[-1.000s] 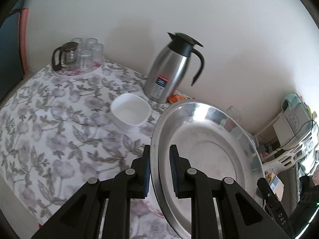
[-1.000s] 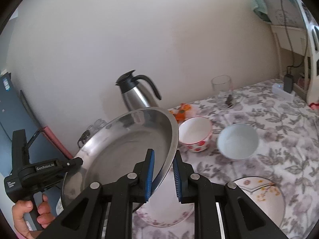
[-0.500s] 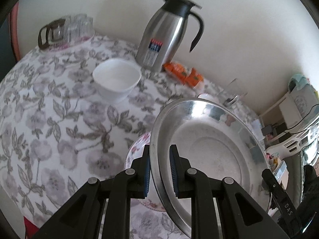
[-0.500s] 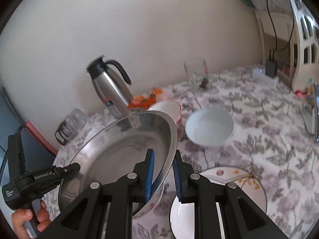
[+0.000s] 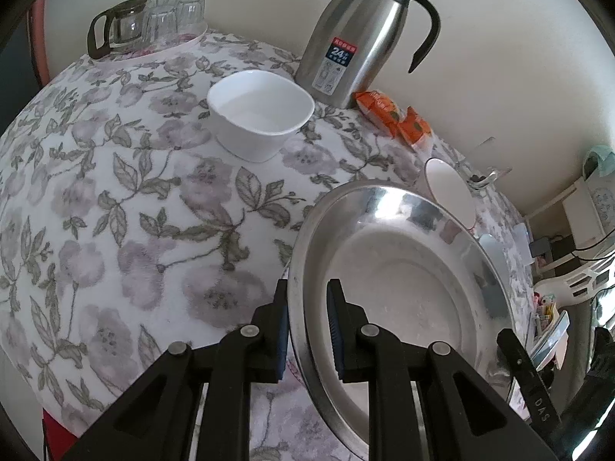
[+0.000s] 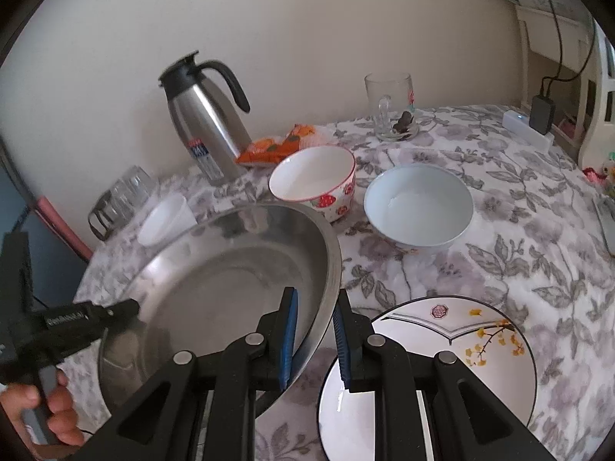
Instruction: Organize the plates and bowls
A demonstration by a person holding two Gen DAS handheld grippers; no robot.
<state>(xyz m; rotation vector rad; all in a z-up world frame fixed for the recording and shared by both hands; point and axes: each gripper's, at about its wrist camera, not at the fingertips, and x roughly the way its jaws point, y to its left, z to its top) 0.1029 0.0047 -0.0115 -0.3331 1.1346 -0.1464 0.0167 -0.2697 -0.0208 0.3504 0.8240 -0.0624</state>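
We hold the steel plate point(image 6: 230, 288) tilted, low over the bench point(image 5: 115, 199), one claw on each side of its rim. Our left claw point(image 5: 307, 326) pinches the rim on one side, and our right claw point(image 6: 315, 338) pinches the opposite edge. Just beside it lies a white plate with a yellow-flower motif point(image 6: 442, 365). Behind stand a strawberry bowl point(image 6: 313, 180) and a pale blue bowl point(image 6: 419, 205). A white square bowl point(image 5: 261, 119) sits near the steel jug point(image 5: 357, 30).
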